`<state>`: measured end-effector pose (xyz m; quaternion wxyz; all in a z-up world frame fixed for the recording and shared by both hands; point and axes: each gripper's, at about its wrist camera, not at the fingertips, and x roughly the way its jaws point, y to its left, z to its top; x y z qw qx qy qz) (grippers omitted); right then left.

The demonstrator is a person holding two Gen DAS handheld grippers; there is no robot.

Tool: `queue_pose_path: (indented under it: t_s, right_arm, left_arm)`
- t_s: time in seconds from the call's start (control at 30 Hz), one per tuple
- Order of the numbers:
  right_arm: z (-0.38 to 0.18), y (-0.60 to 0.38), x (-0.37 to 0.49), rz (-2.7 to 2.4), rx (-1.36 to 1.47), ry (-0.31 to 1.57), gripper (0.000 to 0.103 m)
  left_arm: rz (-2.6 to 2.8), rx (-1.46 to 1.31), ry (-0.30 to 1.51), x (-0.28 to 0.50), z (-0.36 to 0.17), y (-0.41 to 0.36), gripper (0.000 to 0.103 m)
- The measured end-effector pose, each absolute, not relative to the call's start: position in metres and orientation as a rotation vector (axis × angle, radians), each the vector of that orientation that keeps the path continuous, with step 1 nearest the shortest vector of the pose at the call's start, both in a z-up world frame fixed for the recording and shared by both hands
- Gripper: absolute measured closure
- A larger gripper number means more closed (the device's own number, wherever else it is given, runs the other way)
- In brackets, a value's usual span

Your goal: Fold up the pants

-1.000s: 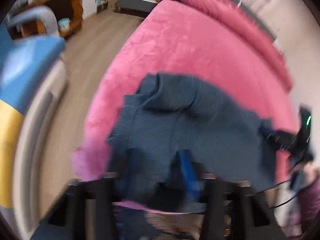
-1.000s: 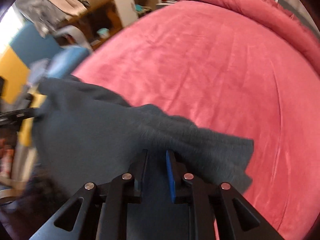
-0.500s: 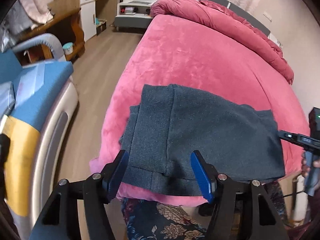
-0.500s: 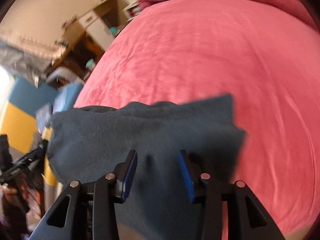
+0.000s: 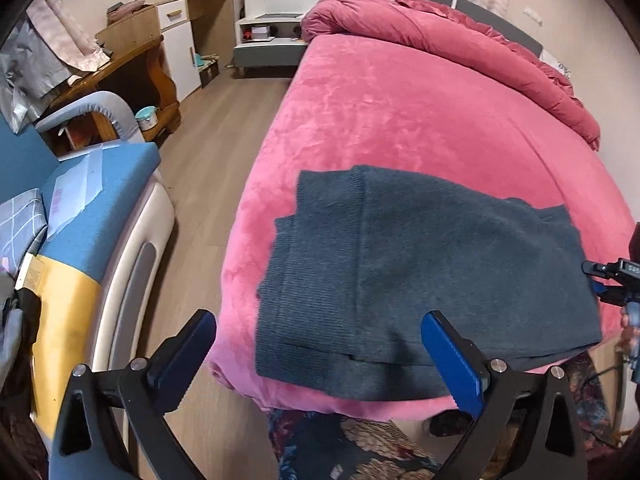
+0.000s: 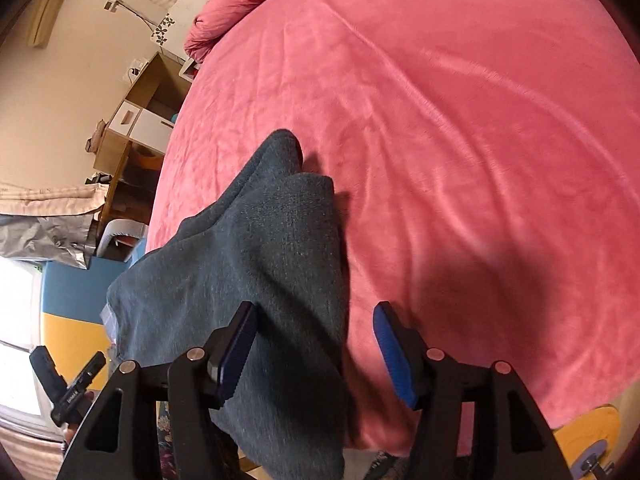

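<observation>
The dark blue-grey knitted pants (image 5: pixel 424 272) lie folded flat on the near corner of the pink bed (image 5: pixel 400 128), with the ribbed edge towards me. My left gripper (image 5: pixel 324 356) is open and empty, held just short of the pants' near edge. My right gripper (image 6: pixel 316 344) is open and empty, above the right end of the pants (image 6: pixel 256 248), where the fabric bunches into a raised fold. The right gripper also shows at the right edge of the left wrist view (image 5: pixel 616 280).
A rolled pink duvet (image 5: pixel 460 36) lies along the bed's far side. A blue and yellow sofa (image 5: pixel 80 208) stands to the left across a strip of wooden floor (image 5: pixel 208 152). A patterned rug (image 5: pixel 352 448) lies below the bed corner. Wooden cabinets (image 5: pixel 160 48) stand at the back left.
Both grippers have let go of the pants and opened wide. The pants have dropped onto the bed in a flat fold, and both grippers have pulled back from them.
</observation>
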<state>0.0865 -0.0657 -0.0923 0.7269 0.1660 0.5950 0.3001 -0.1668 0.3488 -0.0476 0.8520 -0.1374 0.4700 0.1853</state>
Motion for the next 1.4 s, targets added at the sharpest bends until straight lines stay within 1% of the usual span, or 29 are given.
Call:
queue_pose_path:
  t_s: [0.27, 0.33, 0.37, 0.4, 0.47, 0.5, 0.53, 0.57, 0.6, 0.63, 0.67, 0.7, 0.73, 0.77, 0.8, 0.87, 0.9, 0.93, 0.97, 1.0, 1.03, 1.07, 1.1, 1.13, 1.17, 1.2, 1.27, 1.3, 1.4]
  right_arm:
    - [-0.107, -0.044, 0.096, 0.696, 0.368, 1.323, 0.037]
    - [-0.11, -0.044, 0.099, 0.697, 0.379, 1.328, 0.037]
    - [-0.112, -0.04, 0.101, 0.704, 0.383, 1.33, 0.035]
    - [-0.114, -0.037, 0.102, 0.722, 0.381, 1.326, 0.03]
    - [-0.115, -0.034, 0.101, 0.732, 0.364, 1.316, 0.027]
    - [-0.113, -0.031, 0.099, 0.743, 0.349, 1.305, 0.024]
    - [-0.113, -0.026, 0.098, 0.747, 0.323, 1.299, 0.021]
    - [-0.11, -0.021, 0.095, 0.75, 0.272, 1.295, 0.021]
    - [-0.109, -0.018, 0.093, 0.754, 0.248, 1.294, 0.023]
    - [-0.109, -0.015, 0.093, 0.755, 0.234, 1.299, 0.034]
    - [-0.108, -0.014, 0.092, 0.75, 0.214, 1.3, 0.041]
    - [-0.106, -0.012, 0.09, 0.759, 0.204, 1.3, 0.056]
    - [-0.106, -0.009, 0.088, 0.772, 0.203, 1.299, 0.071]
    - [-0.103, -0.004, 0.084, 0.776, 0.172, 1.29, 0.074]
    - [-0.102, 0.0, 0.081, 0.78, 0.15, 1.282, 0.079]
    - [-0.102, 0.006, 0.078, 0.779, 0.127, 1.275, 0.08]
    - [-0.106, 0.007, 0.08, 0.778, 0.145, 1.295, 0.079]
    - [-0.111, 0.006, 0.084, 0.787, 0.179, 1.32, 0.074]
    - [-0.117, 0.002, 0.087, 0.792, 0.226, 1.344, 0.073]
    - [-0.121, -0.001, 0.091, 0.799, 0.272, 1.362, 0.071]
    - [-0.123, -0.004, 0.093, 0.807, 0.307, 1.37, 0.068]
    - [-0.125, -0.006, 0.094, 0.813, 0.327, 1.372, 0.068]
    - [-0.125, -0.007, 0.093, 0.816, 0.337, 1.368, 0.067]
    - [-0.125, -0.008, 0.092, 0.818, 0.333, 1.362, 0.067]
    - [-0.123, -0.007, 0.091, 0.815, 0.321, 1.359, 0.067]
    - [-0.122, -0.011, 0.089, 0.8, 0.316, 1.359, 0.067]
    - [-0.117, -0.006, 0.086, 0.772, 0.288, 1.341, 0.073]
    - [-0.111, -0.005, 0.081, 0.766, 0.267, 1.318, 0.078]
    - [-0.096, -0.007, 0.072, 0.772, 0.257, 1.278, 0.08]
  left_arm:
    - [0.337, -0.466, 1.007, -0.156, -0.093, 0.375, 0.0]
    - [0.281, -0.551, 1.01, -0.151, -0.104, 0.377, 0.004]
    - [0.269, -0.591, 1.009, -0.149, -0.108, 0.377, 0.008]
    - [0.27, -0.614, 1.005, -0.146, -0.112, 0.377, 0.008]
    - [0.275, -0.615, 0.999, -0.141, -0.116, 0.374, 0.008]
    - [0.272, -0.59, 0.997, -0.138, -0.117, 0.371, 0.008]
    - [0.265, -0.567, 0.987, -0.138, -0.115, 0.368, 0.01]
    - [0.248, -0.546, 0.978, -0.138, -0.114, 0.364, 0.022]
    - [0.222, -0.527, 0.976, -0.14, -0.112, 0.361, 0.033]
    - [0.215, -0.515, 0.975, -0.141, -0.109, 0.36, 0.036]
    - [0.198, -0.515, 0.972, -0.143, -0.107, 0.359, 0.044]
    - [0.177, -0.528, 0.968, -0.145, -0.105, 0.359, 0.053]
    - [0.176, -0.539, 0.961, -0.147, -0.104, 0.36, 0.055]
    - [0.168, -0.543, 0.952, -0.15, -0.102, 0.359, 0.059]
    - [0.158, -0.535, 0.95, -0.151, -0.1, 0.358, 0.061]
    - [0.16, -0.544, 0.946, -0.151, -0.101, 0.359, 0.06]
    - [0.162, -0.552, 0.95, -0.15, -0.103, 0.361, 0.053]
    - [0.175, -0.561, 0.964, -0.148, -0.107, 0.364, 0.046]
    - [0.184, -0.575, 0.974, -0.146, -0.111, 0.368, 0.038]
    - [0.172, -0.59, 0.982, -0.143, -0.114, 0.369, 0.033]
    - [0.157, -0.585, 0.989, -0.14, -0.115, 0.369, 0.031]
    - [0.139, -0.594, 0.993, -0.136, -0.116, 0.37, 0.022]
    - [0.125, -0.609, 1.0, -0.133, -0.118, 0.37, 0.016]
    - [0.134, -0.61, 1.006, -0.129, -0.119, 0.367, 0.017]
    - [0.15, -0.591, 1.007, -0.125, -0.116, 0.362, 0.022]
    - [0.141, -0.58, 1.003, -0.123, -0.114, 0.358, 0.029]
    - [0.139, -0.576, 0.992, -0.126, -0.11, 0.358, 0.053]
    - [0.132, -0.594, 0.978, -0.13, -0.107, 0.361, 0.062]
    - [0.097, -0.623, 0.937, -0.141, -0.095, 0.367, 0.066]
